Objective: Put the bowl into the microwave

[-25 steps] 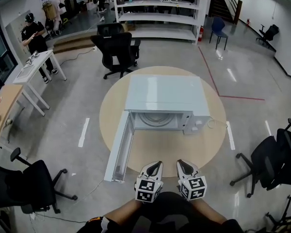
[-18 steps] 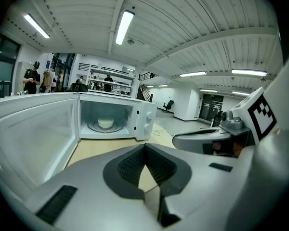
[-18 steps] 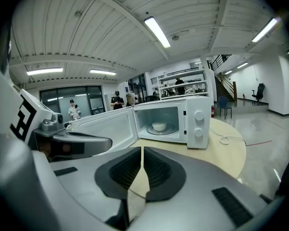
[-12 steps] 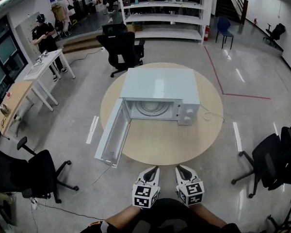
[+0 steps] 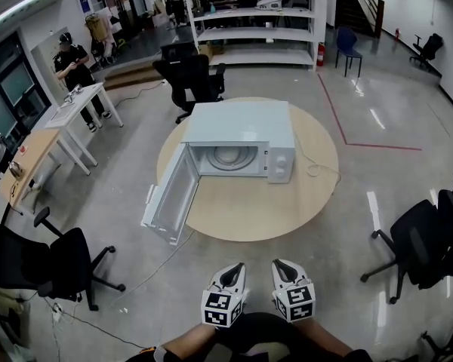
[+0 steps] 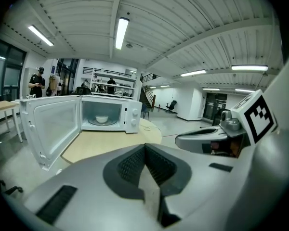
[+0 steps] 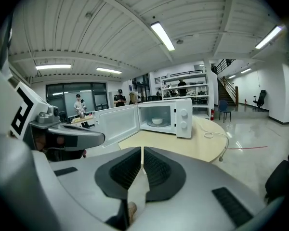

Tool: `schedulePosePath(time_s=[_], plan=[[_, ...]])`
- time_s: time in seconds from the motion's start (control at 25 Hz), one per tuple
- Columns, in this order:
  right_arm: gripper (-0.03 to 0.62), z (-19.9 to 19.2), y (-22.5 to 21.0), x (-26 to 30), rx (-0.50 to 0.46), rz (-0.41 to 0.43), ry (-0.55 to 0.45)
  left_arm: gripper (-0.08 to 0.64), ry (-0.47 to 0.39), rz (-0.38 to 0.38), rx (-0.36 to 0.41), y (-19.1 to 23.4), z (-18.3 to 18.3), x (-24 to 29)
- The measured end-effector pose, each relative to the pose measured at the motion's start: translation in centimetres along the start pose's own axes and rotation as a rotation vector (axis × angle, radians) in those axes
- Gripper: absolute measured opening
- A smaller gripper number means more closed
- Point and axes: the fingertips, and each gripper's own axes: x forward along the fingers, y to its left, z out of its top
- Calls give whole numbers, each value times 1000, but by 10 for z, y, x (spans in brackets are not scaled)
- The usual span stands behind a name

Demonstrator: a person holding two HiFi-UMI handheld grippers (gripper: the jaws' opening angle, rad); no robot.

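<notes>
A white microwave (image 5: 241, 138) stands on a round wooden table (image 5: 264, 210), its door (image 5: 170, 194) swung wide open to the left. A small white bowl (image 6: 102, 120) sits inside on the turntable, and the right gripper view shows the bowl (image 7: 157, 121) there too. From the head view I can only make out the turntable area (image 5: 228, 157). My left gripper (image 5: 235, 268) and right gripper (image 5: 281, 265) hang side by side close to my body, well short of the table. Both are shut with nothing in them, as seen on the left gripper (image 6: 145, 150) and right gripper (image 7: 141, 153).
Black office chairs stand behind the table (image 5: 189, 78), at the left (image 5: 49, 266) and at the right (image 5: 426, 240). A cable (image 5: 313, 164) lies on the table right of the microwave. White desks (image 5: 75, 100) and a person (image 5: 72, 59) are far left; shelving (image 5: 249, 21) at the back.
The table and microwave have drawn farther away in the head view as I backed off from them. Both grippers stay shut and side by side.
</notes>
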Motion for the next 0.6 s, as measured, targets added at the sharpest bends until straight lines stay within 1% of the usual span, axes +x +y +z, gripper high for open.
schedulePosePath(time_s=[0.28, 0.6], plan=[[29, -4, 8, -33, -1, 4, -24, 48, -4, 16, 25, -24, -7, -26], [29, -19, 38, -43, -13, 41, -2, 48, 3, 70, -3, -14, -27, -62]])
